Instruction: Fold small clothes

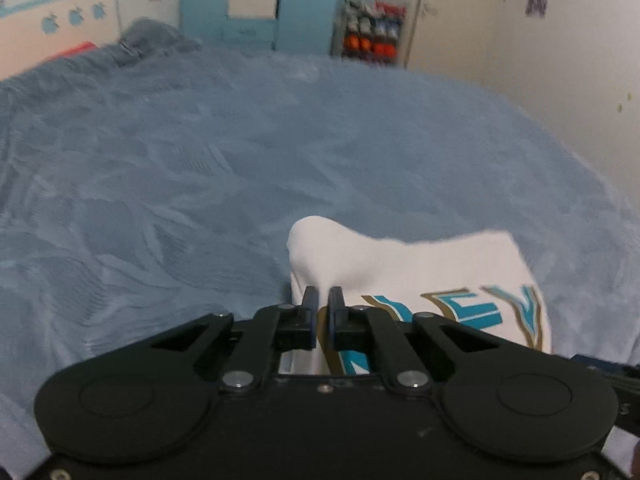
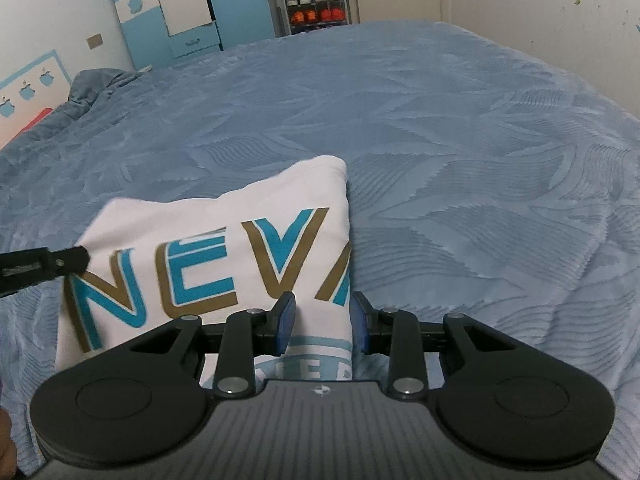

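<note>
A folded white T-shirt with teal and gold letters lies on the blue bedspread. In the left wrist view my left gripper is shut on the T-shirt, pinching a raised hump of fabric at its left edge. Its black tip also shows as the left gripper at the cloth's left side in the right wrist view. My right gripper is open, its blue pads straddling the shirt's right edge, with cloth between them but not clamped.
The bed fills both views. A rumpled blue pillow lies at the far left by the headboard. A blue and white wardrobe and a shoe rack stand beyond the bed. A white wall runs along the right.
</note>
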The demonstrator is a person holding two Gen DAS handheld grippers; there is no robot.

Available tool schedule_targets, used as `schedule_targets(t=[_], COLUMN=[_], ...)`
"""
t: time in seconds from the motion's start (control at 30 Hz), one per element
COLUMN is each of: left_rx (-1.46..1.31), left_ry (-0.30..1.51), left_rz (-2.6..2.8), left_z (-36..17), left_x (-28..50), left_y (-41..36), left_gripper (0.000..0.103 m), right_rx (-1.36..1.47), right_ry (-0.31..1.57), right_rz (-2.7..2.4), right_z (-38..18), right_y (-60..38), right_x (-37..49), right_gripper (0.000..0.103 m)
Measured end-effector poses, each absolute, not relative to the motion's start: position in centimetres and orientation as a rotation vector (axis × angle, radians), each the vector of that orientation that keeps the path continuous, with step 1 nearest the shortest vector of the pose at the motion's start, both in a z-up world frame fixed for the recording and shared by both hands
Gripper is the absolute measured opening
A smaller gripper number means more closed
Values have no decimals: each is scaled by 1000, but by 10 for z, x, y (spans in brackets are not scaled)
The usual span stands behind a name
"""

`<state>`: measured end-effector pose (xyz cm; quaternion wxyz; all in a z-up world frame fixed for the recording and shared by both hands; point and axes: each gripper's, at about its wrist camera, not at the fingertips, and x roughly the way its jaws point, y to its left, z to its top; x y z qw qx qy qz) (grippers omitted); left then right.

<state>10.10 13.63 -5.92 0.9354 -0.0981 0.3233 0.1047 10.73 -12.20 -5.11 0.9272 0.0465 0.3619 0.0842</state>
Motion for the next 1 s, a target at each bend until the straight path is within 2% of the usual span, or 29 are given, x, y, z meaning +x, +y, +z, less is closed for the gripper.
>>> schedule_targets(t=[0.13, 0.17, 0.27, 0.33, 0.4, 0.5, 0.63, 0.7, 0.87, 0.93, 1.0], left_rx=[-155, -139, -49, -81, -161, -283, -161, -144, -290, -347, -367], left_ry=[751, 800, 847, 813, 756, 677, 780, 759, 773, 802, 759], left_rz=[250, 267, 335, 348, 343, 298, 315, 328, 328, 331, 300], left_z=[-98, -114, -125, -108, -85, -66, -105, -131, -121, -107, -90], left_x=[112, 120, 127, 121, 108, 80, 85, 85, 80, 81, 78], left_y=[136, 138, 133, 133, 136, 137, 118, 116, 132, 137, 135], left_gripper=[6, 10, 33, 35, 47, 57, 65, 78, 79, 75, 76], right_rx=[81, 82, 117, 150, 169, 158, 25, -40, -51, -21, 41], right_ry=[760, 767, 746, 701, 650, 620, 574, 627, 609, 611, 589], right_rz=[179, 187, 212, 195, 203, 247, 208, 161, 162, 166, 171], right_z=[-58, -61, -58, -50, -40, -36, -64, -83, -79, -74, -68], right_y=[-118, -117, -121, -124, -124, -116, -93, -80, -78, -81, -88], right_x=[111, 112, 110, 107, 104, 101, 115, 129, 121, 118, 116], right_gripper=[38, 38, 38, 38, 38, 49, 49, 49, 49, 49, 49])
